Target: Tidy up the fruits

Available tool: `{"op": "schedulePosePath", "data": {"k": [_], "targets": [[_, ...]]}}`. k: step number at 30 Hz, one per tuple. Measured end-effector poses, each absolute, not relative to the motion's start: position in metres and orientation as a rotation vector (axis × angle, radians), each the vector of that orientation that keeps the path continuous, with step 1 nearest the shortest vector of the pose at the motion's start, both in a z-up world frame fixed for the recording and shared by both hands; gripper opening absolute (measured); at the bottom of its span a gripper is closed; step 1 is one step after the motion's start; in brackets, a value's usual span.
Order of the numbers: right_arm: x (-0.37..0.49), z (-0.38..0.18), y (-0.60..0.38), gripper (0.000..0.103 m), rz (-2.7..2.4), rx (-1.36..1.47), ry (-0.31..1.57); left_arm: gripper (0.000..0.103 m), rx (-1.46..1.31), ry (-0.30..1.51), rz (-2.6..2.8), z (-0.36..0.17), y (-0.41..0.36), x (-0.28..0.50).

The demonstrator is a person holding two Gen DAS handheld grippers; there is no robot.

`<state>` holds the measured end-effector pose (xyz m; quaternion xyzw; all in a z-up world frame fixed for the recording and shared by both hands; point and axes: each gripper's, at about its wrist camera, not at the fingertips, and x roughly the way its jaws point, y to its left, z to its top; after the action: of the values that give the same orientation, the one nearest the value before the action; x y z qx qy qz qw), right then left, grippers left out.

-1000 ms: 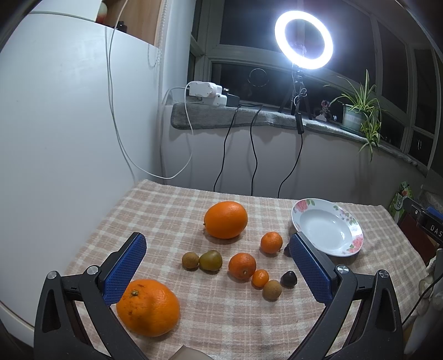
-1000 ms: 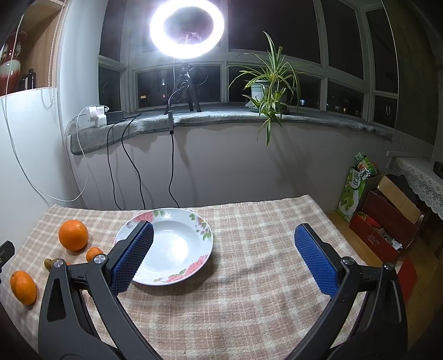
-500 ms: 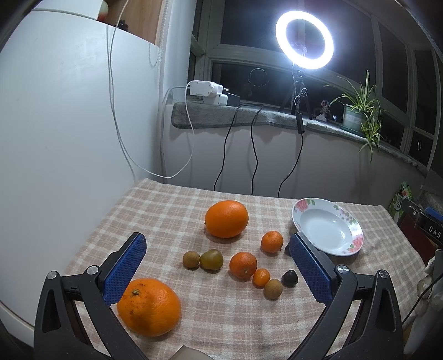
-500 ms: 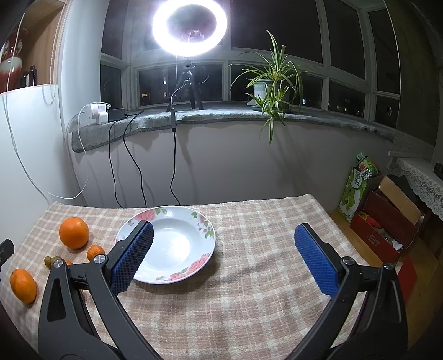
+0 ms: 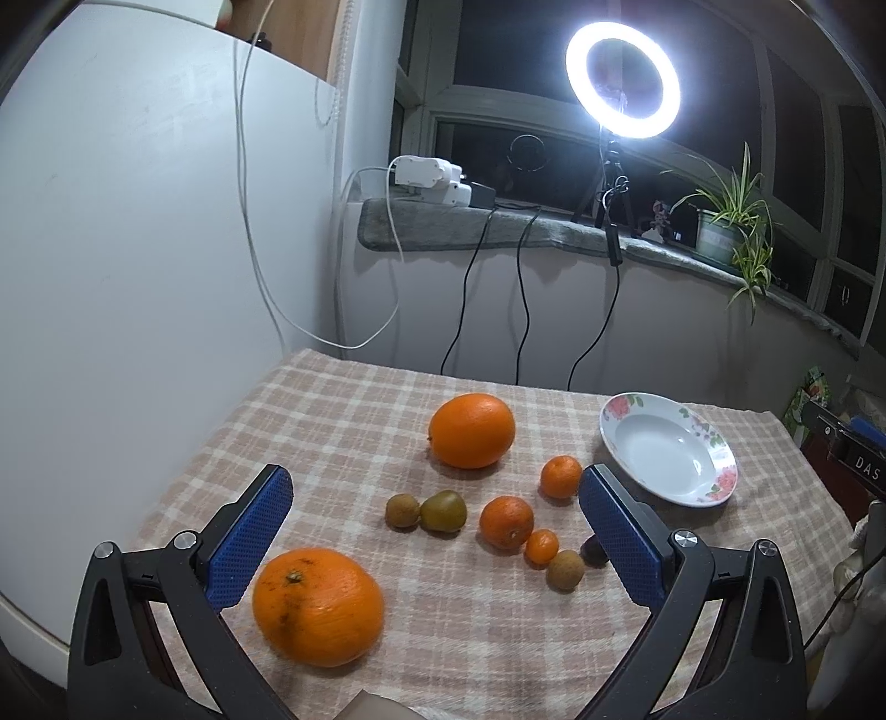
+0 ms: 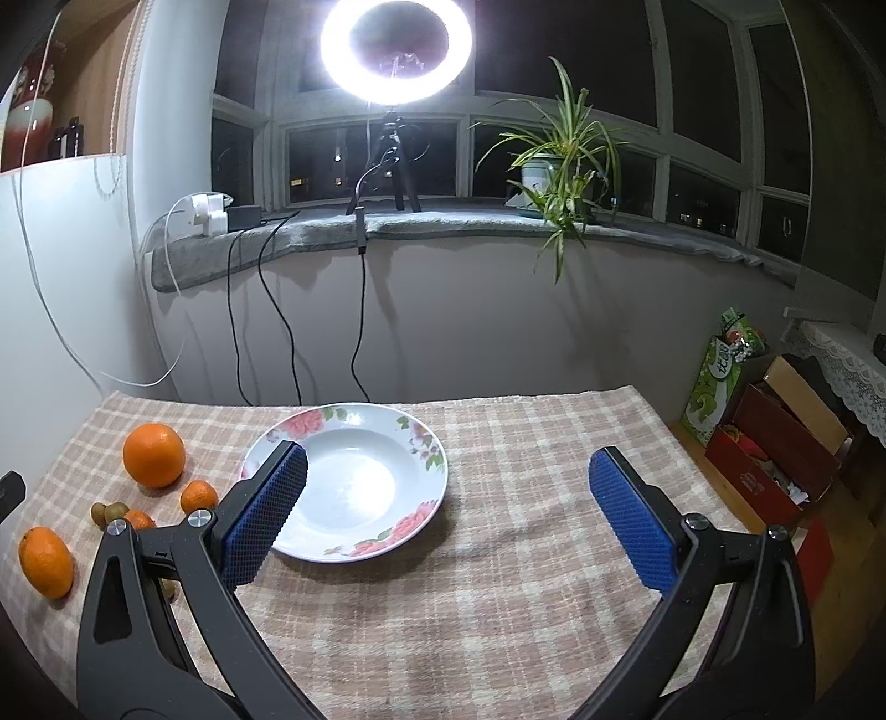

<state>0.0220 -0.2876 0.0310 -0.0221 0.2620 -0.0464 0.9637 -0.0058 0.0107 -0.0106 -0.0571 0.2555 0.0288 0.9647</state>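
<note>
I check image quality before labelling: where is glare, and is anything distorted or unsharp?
Left wrist view: ring light blown out, window frames bowed by fisheye, fruits sharp. Right wrist view: same lamp flares white; plate shows a soft reflection.

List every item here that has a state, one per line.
left gripper: open, holding nothing
right gripper: open, holding nothing
floral plate: upright on the cloth, no fruit in it
ring light: switched on
near large orange: on the cloth, stem end up
</note>
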Motion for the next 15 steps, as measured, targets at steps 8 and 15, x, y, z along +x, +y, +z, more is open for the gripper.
{"op": "schedulePosePath", "data": {"k": [8,15], "targets": [[0.028,0.024,-0.27,0.103,0.018,-0.038,0.568,0.102,-0.133,0.54,0.074,-0.018,0.03,-0.014],[0.035,0.016,-0.241,0.103,0.156,-0.053,0.604,0.102,-0.162,0.57,0.101,-0.028,0.05,-0.024]]}}
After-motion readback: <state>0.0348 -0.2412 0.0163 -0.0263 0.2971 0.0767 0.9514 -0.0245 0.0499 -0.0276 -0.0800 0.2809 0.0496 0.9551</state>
